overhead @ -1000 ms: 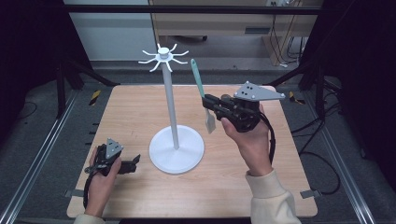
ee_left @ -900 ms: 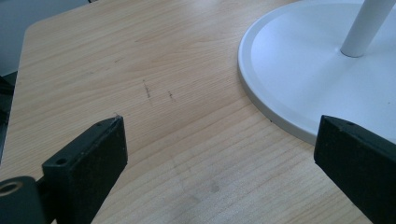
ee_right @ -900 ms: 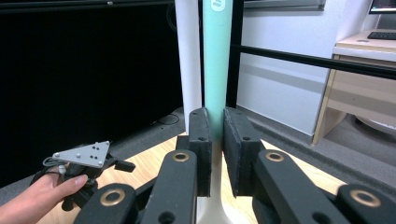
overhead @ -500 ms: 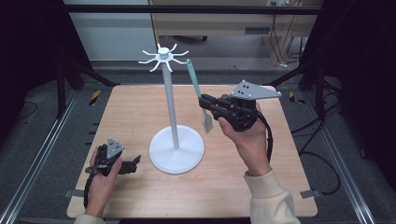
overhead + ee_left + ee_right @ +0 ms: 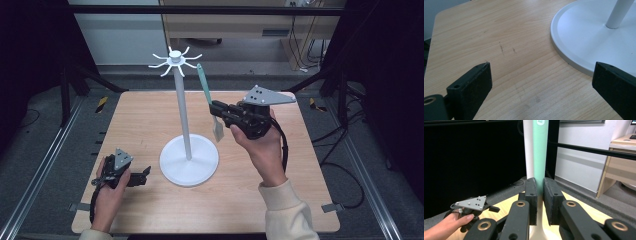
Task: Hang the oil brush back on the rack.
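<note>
Probably a lab, framed test table (image 5: 150,110), floor cables (image 5: 305,45)

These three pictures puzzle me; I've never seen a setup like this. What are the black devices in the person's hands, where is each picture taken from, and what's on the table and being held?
No robot here: a person holds a hand-operated two-jaw clamp in each hand. The high view looks down on a wooden table from above the person's side. The other two pictures come from small cameras riding on the clamps, looking along their black jaws.

On the table stands a white stand: a round base, a thin pole and a ring of hooks on top.

The right gripper, raised above the table, is shut on the handle of a mint-green spatula, held upright beside the pole with its pale blade hanging down; the right gripper view shows the pads pressing the handle.

The left gripper rests low on the table near the base, jaws wide open and empty.
</note>
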A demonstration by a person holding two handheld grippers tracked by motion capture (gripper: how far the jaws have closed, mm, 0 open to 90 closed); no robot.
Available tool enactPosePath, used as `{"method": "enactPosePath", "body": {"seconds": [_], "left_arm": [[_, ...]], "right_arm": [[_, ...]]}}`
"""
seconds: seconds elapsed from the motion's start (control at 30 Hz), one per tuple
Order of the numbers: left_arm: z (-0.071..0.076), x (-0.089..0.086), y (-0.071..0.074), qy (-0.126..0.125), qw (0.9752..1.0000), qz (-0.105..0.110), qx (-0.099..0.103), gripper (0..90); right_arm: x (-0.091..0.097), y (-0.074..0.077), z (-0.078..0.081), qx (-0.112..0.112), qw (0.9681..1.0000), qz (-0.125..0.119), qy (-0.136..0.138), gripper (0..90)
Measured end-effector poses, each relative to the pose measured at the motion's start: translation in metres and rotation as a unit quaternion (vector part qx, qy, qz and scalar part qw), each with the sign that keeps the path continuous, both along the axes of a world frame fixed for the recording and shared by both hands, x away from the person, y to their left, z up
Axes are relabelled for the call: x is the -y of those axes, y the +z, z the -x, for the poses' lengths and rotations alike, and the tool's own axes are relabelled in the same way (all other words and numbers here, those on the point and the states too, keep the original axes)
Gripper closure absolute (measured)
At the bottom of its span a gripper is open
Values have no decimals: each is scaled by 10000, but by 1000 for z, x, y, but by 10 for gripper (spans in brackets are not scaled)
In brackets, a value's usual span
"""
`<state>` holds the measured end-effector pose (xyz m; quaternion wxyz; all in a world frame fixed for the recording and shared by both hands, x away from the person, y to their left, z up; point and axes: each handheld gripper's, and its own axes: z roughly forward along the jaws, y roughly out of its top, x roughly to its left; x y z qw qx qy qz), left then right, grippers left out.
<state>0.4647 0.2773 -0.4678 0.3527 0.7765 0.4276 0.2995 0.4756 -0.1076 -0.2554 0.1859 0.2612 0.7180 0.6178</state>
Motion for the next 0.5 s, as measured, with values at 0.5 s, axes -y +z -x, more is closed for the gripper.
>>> {"method": "enactPosePath", "body": {"seconds": [0.5], "left_arm": [[0, 0, 0, 1, 10000, -16, -10, 23]], "right_arm": [[-13, -3, -9, -75, 9999, -60, 123, 821]]}}
